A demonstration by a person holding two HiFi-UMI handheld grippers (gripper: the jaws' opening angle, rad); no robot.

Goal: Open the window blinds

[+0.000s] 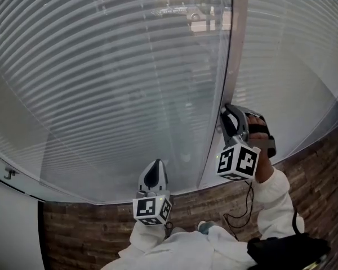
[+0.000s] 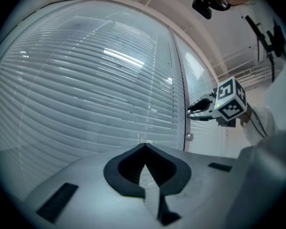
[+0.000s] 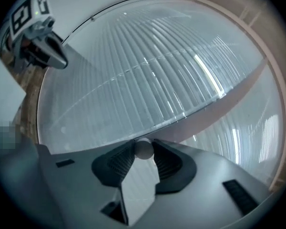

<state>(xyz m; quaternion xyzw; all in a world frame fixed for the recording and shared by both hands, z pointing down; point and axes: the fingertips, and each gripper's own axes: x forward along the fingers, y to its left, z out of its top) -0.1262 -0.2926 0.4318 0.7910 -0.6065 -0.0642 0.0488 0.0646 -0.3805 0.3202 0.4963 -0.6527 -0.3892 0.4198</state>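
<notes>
Slatted blinds (image 1: 112, 83) flank a window post (image 1: 234, 55); right tongs (image 1: 226, 112) pinch a white knob (image 3: 143, 150).

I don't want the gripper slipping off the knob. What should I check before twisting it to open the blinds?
1. The knob sits between the right gripper jaws, pads touching both sides: ok.
2. Grip firm enough to twist without slipping: cannot tell.
3. The left gripper is shut, empty and apart from the right gripper: ok.
4. The blinds have their slats fully open: not ok, the street shows through only hazily.
5. Which way the knob must turn: cannot tell.
</notes>
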